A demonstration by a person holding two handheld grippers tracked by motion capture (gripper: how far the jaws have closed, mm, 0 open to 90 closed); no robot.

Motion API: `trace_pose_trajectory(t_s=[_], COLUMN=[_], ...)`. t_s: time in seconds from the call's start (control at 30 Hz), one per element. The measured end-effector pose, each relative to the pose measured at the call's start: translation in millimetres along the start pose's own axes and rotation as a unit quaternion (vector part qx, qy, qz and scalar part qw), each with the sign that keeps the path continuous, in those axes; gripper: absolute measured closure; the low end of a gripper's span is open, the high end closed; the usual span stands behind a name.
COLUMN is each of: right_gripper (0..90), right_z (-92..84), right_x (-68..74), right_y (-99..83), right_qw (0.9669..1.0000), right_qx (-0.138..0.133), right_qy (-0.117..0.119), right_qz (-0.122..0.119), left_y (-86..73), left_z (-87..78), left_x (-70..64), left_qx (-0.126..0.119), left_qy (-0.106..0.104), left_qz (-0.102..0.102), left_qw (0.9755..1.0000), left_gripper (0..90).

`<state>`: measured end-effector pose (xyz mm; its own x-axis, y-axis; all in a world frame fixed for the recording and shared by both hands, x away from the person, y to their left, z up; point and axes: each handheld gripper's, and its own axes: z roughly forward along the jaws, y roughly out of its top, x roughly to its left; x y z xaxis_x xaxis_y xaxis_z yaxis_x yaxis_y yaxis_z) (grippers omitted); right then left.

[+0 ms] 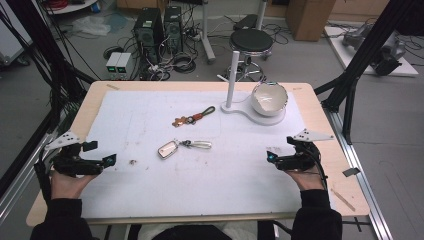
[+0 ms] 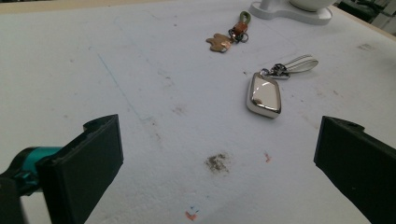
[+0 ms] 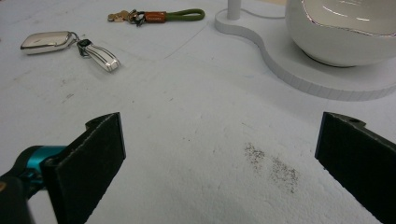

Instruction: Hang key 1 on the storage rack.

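Observation:
A white car key fob (image 1: 167, 149) with a pale strap lies mid-table on the white mat (image 1: 150, 185); it also shows as the fob (image 2: 264, 94) and the fob (image 3: 45, 41). Farther back lies a keychain (image 1: 194, 117) with a green loop and a brown tag, seen too as the keychain (image 2: 230, 35) and the keychain (image 3: 159, 16). My left gripper (image 1: 112, 159) rests at the mat's left edge, jaws wide open and empty (image 2: 219, 163). At the mat's right side my right gripper (image 1: 270, 156) is open, with bare mat between its jaws (image 3: 219, 163).
A white bowl (image 1: 269, 98) sits on a white curved base (image 1: 240, 111) with an upright post (image 1: 232, 80) at the back right; the bowl (image 3: 345, 28) is close ahead of the right gripper. Dark smudges mark the mat. A stool and computer gear stand beyond the table.

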<state>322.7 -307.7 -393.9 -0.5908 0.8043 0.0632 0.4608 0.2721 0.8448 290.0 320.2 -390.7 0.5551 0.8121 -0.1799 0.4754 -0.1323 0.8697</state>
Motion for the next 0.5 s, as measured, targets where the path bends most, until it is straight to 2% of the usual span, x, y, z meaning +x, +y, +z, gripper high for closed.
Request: trace_pose_trajectory(t_s=[0.23, 0.4, 0.5], right_gripper=[0.8, 0.7, 0.8], right_z=[-3.6, -4.2, -0.9], right_x=[-1.2, -1.4, -0.3], right_y=[-1.2, -3.3, -4.2], right_qw=[1.0000, 0.9999, 0.9999], right_qx=[-0.006, -0.007, -0.006], right_qy=[-0.003, -0.003, -0.012], right_qz=[0.002, 0.009, 0.001], left_y=[1.2, 2.1, 2.4], left_z=[8.3, 10.6, 10.6], left_x=[-0.8, -1.5, -1.5], left_qx=[0.013, 0.014, 0.013], left_qy=[0.001, 0.000, 0.001], left_qz=[0.008, 0.010, 0.011], left_qw=[0.9999, 0.9998, 0.9999], left_gripper=[1.7, 1.8, 1.8])
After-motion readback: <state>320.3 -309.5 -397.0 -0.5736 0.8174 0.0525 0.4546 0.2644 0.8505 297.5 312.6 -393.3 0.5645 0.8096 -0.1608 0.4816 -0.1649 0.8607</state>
